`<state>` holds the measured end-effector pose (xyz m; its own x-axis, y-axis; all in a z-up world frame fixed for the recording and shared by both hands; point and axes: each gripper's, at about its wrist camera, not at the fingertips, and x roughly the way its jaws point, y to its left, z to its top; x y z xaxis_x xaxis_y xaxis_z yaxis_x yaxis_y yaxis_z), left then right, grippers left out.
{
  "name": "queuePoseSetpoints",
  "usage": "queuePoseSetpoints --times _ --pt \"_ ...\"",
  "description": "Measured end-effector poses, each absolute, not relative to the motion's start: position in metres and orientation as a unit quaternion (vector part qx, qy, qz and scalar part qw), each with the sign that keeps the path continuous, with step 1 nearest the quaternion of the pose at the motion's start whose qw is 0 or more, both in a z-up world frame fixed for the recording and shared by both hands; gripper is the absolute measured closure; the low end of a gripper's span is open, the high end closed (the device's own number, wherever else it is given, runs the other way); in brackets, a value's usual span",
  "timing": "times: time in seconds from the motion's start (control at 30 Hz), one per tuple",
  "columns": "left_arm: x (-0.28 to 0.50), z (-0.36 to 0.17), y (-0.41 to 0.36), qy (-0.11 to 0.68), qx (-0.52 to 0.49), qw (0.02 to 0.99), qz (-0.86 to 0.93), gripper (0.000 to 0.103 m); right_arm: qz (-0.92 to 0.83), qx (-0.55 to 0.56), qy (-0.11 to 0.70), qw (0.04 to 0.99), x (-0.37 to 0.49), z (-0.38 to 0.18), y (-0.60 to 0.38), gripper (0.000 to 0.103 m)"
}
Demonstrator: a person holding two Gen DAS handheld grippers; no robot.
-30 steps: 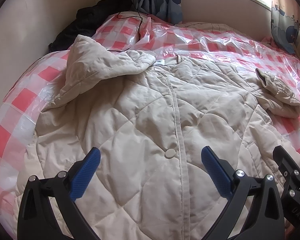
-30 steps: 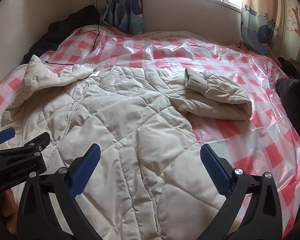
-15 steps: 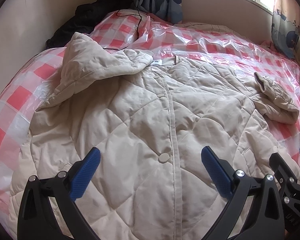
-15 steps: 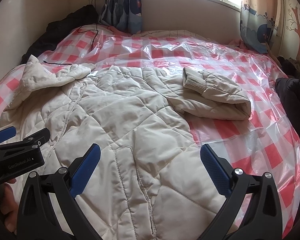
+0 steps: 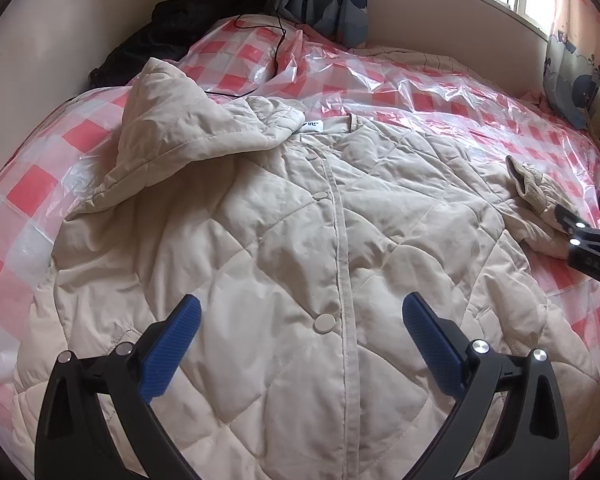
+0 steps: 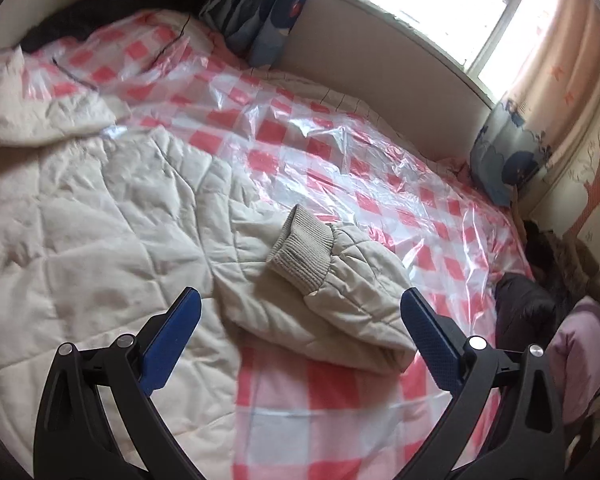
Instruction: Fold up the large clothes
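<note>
Hovering with fingers spread and empty, the left gripper (image 5: 300,340) hangs above the lower front of the coat (image 5: 300,260), near a snap button (image 5: 325,323) on the closed front strip. The right gripper (image 6: 300,328), likewise released and holding nothing, has swung to the right within the last second: its view earlier took in the coat's body and now centres on the folded-in sleeve (image 6: 340,292), whose ribbed cuff (image 6: 300,248) lies between the spread pads. The coat lies face up on the checked plastic sheet (image 6: 340,140) covering the bed, its hood (image 5: 188,128) flopped over the left shoulder. Beyond are dark clothes (image 5: 188,28) by the wall, a cable (image 5: 278,40), curtains (image 6: 260,8) and the window (image 6: 440,12). This shift suggests that the right sleeve is the next thing to be gripped; folding has barely begun.
</note>
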<state>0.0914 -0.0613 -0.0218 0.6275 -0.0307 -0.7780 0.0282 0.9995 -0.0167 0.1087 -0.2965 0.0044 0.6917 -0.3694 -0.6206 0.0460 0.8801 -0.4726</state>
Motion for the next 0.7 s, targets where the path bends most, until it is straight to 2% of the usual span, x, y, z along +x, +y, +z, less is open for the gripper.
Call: queuePoseSetpoints --times 0.13,0.23,0.27,0.3,0.33,0.37,0.4,0.5,0.7 --pt "0.096 -0.025 -0.057 0.437 -0.005 0.899 -0.011 0.006 -0.112 -0.268 0.422 0.859 0.152 -0.039 -0.312 0.006" --pt "0.099 -0.028 -0.053 0.445 -0.015 0.895 -0.011 0.006 -0.093 -0.231 0.452 0.857 0.170 -0.056 -0.333 0.007" --pt "0.099 -0.029 -0.053 0.447 -0.017 0.894 -0.011 0.006 -0.079 -0.202 0.457 0.862 0.174 -0.058 -0.344 0.013" --pt "0.100 -0.031 -0.052 0.450 -0.018 0.893 -0.011 0.006 -0.065 -0.173 0.463 0.867 0.179 -0.058 -0.352 0.033" --pt "0.100 -0.032 -0.053 0.453 -0.018 0.891 -0.012 0.006 -0.067 -0.145 0.470 0.868 0.183 -0.058 -0.364 0.046" --pt "0.101 -0.034 -0.053 0.455 -0.018 0.890 -0.012 0.006 -0.073 -0.125 0.475 0.868 0.186 -0.056 -0.375 0.063" --pt "0.101 -0.035 -0.054 0.457 -0.017 0.889 -0.013 0.006 -0.067 -0.101 0.476 0.871 0.188 -0.053 -0.388 0.070" --pt "0.101 -0.040 -0.057 0.463 -0.011 0.886 -0.014 0.006 -0.059 -0.038 0.470 0.880 0.185 -0.038 -0.426 0.080" --pt "0.103 -0.044 -0.058 0.466 -0.005 0.885 -0.010 0.006 -0.148 0.114 0.384 0.904 0.148 0.035 -0.553 0.082"
